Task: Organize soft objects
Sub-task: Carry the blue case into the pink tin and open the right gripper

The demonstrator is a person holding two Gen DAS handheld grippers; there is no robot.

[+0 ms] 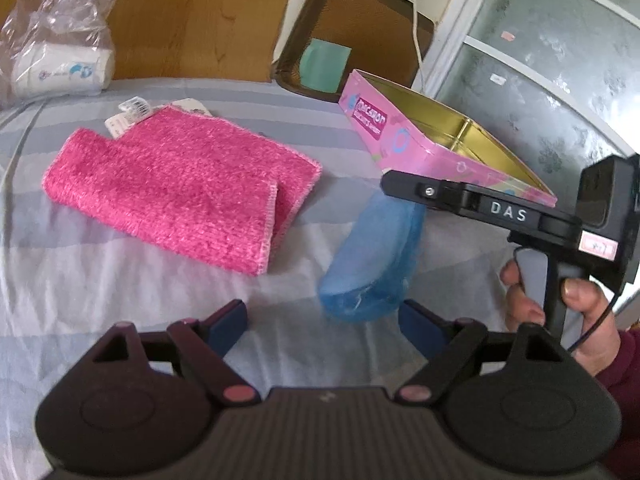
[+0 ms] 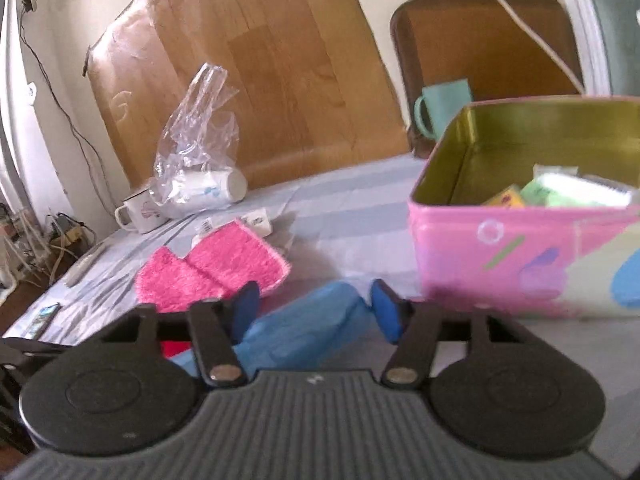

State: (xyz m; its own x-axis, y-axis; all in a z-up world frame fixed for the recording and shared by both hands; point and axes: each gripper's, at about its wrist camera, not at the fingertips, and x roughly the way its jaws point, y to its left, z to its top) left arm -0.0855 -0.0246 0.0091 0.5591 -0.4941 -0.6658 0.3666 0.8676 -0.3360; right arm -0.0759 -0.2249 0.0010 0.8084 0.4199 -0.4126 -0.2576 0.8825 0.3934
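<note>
A blue soft pouch [image 1: 372,256] lies on the striped sheet, its far end under my right gripper [image 1: 394,186]. In the right wrist view the pouch [image 2: 308,324] sits between the open fingers of my right gripper [image 2: 316,308], which are not closed on it. A folded pink towel [image 1: 176,188] lies to the left; it also shows in the right wrist view [image 2: 216,268]. A pink tin box [image 1: 440,148] stands open at the right, with packets inside in the right wrist view [image 2: 520,256]. My left gripper [image 1: 324,322] is open and empty just short of the pouch.
A clear plastic bag with a white roll [image 1: 60,68] lies at the far left. A white mug [image 2: 138,214] stands beside it. A brown chair with a green cup [image 2: 440,108] is behind the bed. A wooden board [image 2: 260,60] leans on the wall.
</note>
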